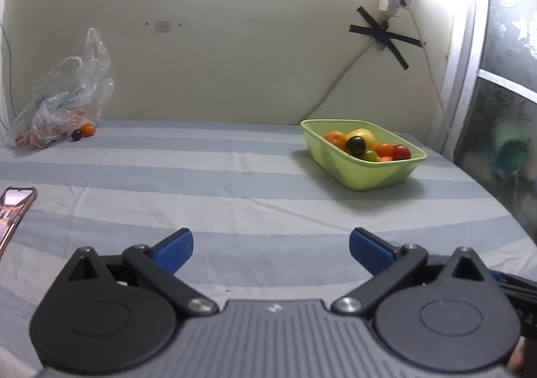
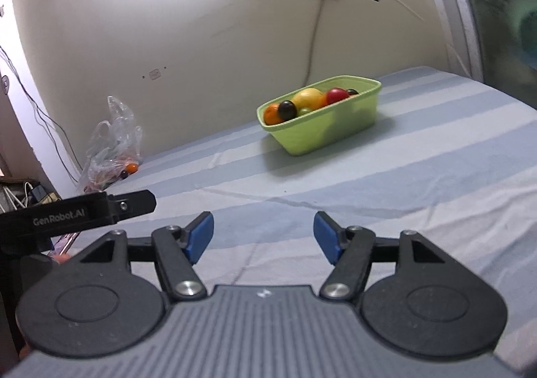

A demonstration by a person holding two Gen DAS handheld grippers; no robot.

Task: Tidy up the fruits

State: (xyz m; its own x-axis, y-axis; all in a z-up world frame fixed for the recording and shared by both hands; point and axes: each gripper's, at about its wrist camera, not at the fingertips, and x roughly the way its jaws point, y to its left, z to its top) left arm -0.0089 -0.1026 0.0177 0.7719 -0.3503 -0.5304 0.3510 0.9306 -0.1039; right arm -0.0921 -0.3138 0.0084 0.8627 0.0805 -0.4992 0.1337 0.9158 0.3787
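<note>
- Far left, a phone [image 1: 13, 210] with a rose-gold edge lies face up on the striped bedsheet [image 1: 201, 183], its screen lit.
- Against the cream wall [image 1: 218, 42] at the back left slumps a crumpled clear plastic bag [image 1: 63, 103]; a small orange fruit [image 1: 88, 129] and a dark round fruit [image 1: 77, 135] sit touching each other on the sheet at its mouth, with more reddish bits inside that are too blurred to name.
- The sheet runs in pale blue and white bands, creased here and there.
- The left gripper [image 1: 271, 249] hovers low over the sheet in the foreground, its blue-padded jaws spread wide with nothing between them.
- The right gripper [image 2: 263, 237] is beside it, jaws likewise spread and holding nothing.
- Toward the right stands a light green tub [image 1: 369, 173], well apart from both grippers, holding a yellow fruit, oranges, a red one, a dark plum-like one and a small green one.
- Above it, black tape crosses [image 1: 386, 36] pin white cables to the wall.
- At the far right edge stands a frosted, flower-patterned glass panel [image 1: 510, 42].
</note>
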